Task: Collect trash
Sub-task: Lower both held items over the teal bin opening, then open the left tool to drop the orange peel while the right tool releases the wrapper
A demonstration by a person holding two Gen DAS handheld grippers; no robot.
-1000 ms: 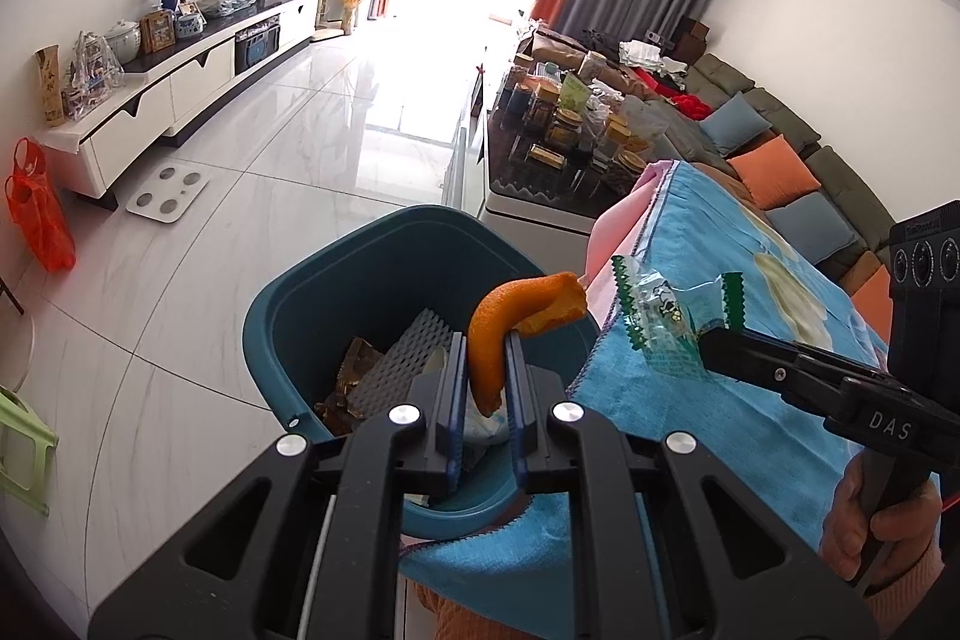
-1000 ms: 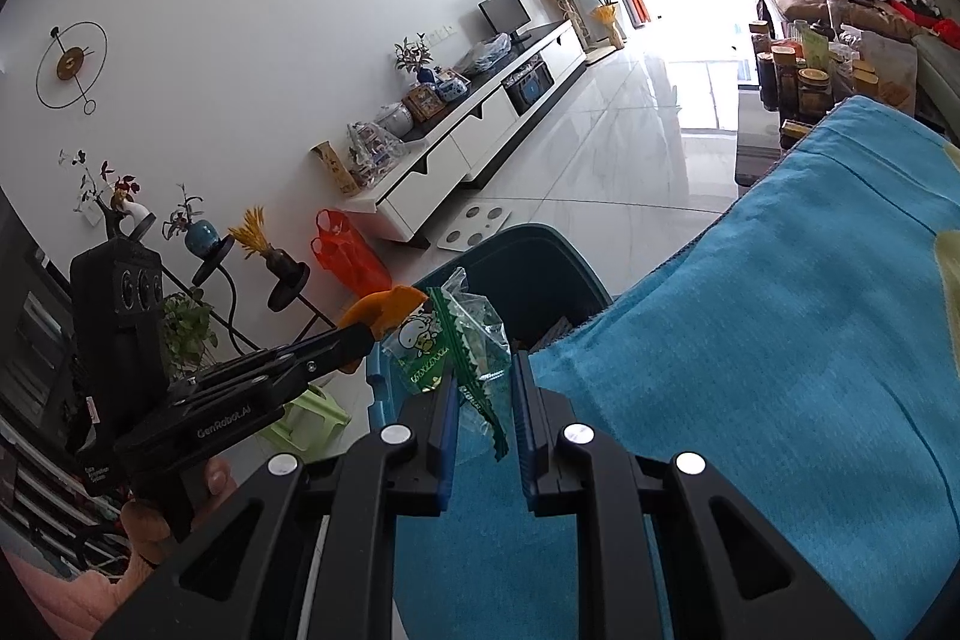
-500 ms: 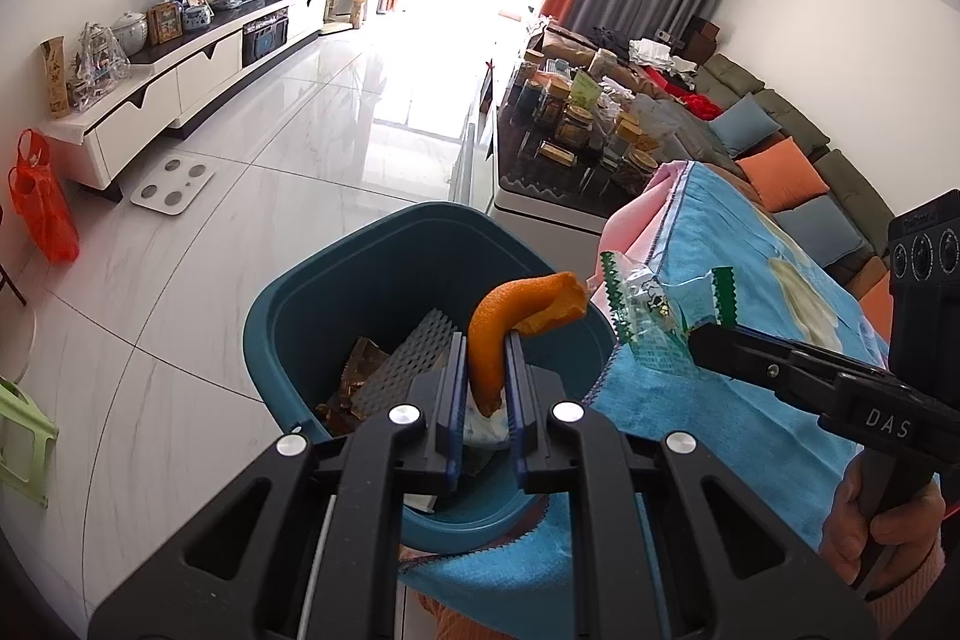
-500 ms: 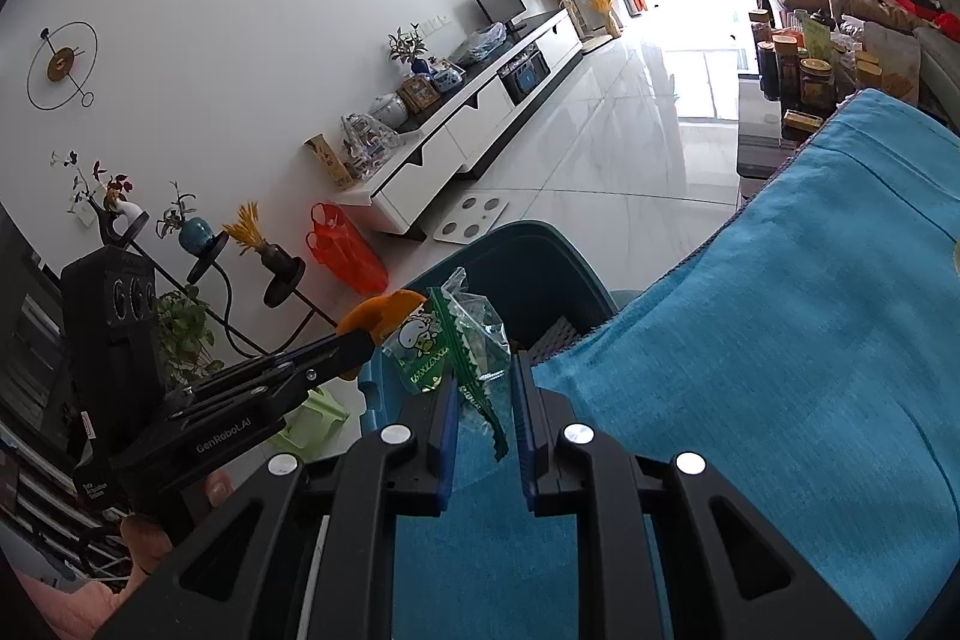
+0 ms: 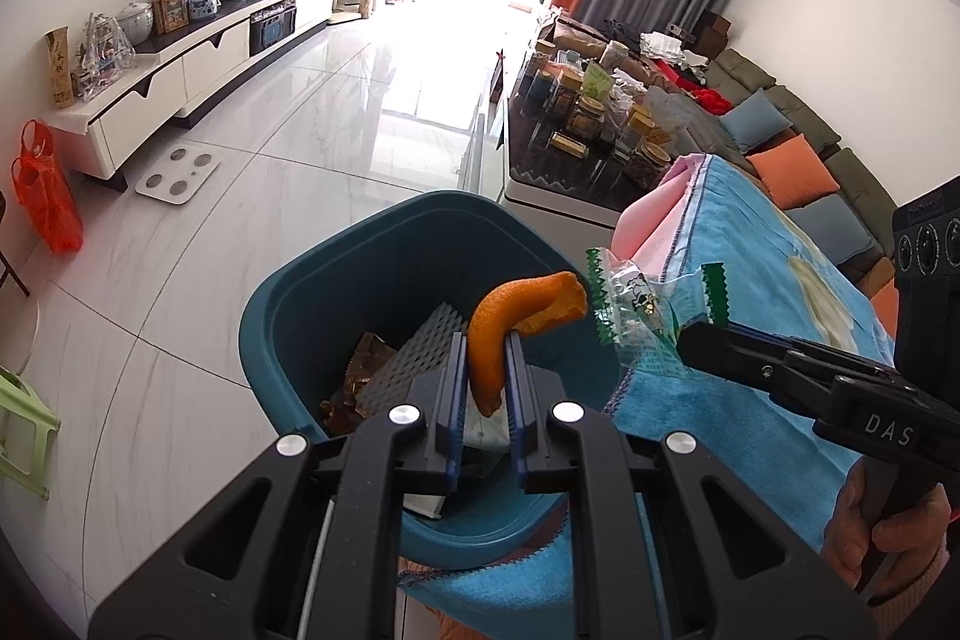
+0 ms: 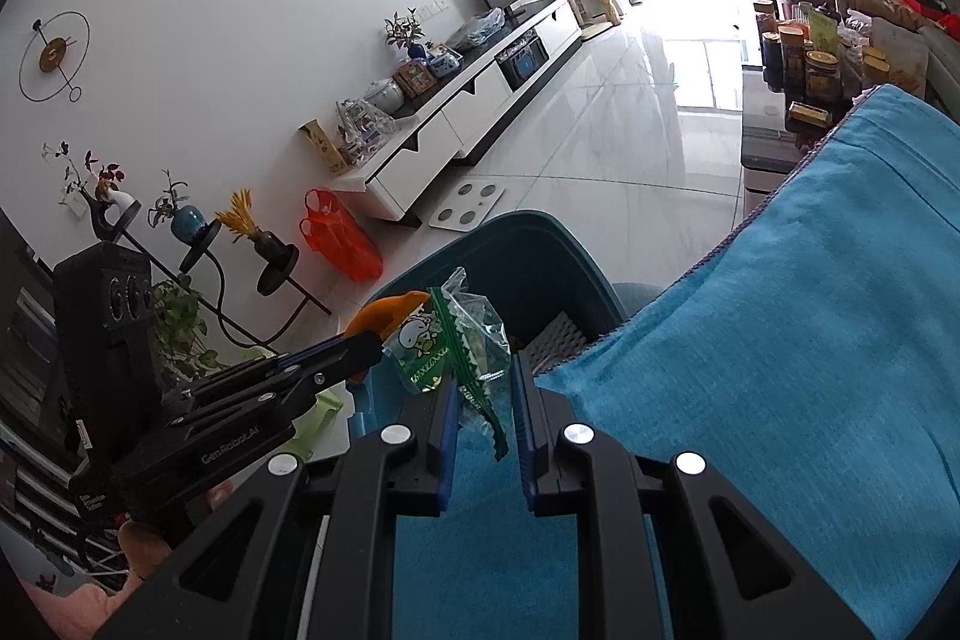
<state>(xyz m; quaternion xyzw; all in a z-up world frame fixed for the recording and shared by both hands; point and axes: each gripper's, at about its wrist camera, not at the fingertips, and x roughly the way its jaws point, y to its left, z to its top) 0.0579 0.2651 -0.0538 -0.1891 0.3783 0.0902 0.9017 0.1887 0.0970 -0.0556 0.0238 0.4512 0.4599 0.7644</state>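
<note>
My left gripper [image 5: 486, 358] is shut on a curled orange peel [image 5: 510, 325], held over the teal trash bin [image 5: 300, 292]. The bin holds a brown wrapper, a grey mesh piece and white paper. My right gripper [image 6: 483, 388] is shut on a clear and green candy wrapper [image 6: 450, 340], at the edge of the blue towel [image 6: 810, 340] beside the bin [image 6: 540, 244]. In the left wrist view the right gripper [image 5: 690, 340] comes in from the right with the wrapper [image 5: 642, 310] close to the peel's tip. In the right wrist view the left gripper [image 6: 366, 346] and peel [image 6: 390, 310] show at the left.
The blue towel [image 5: 750, 292] covers a table right of the bin, with a pink cloth [image 5: 660, 202] under it. A dark coffee table [image 5: 570, 166] with jars stands beyond. A white TV cabinet [image 5: 180, 76], an orange bag [image 5: 45, 196] and a white scale [image 5: 177, 172] lie on the tiled floor's left side.
The right gripper has carried the wrapper slightly left toward the bin and the peel. The left gripper with the peel has stayed over the bin.
</note>
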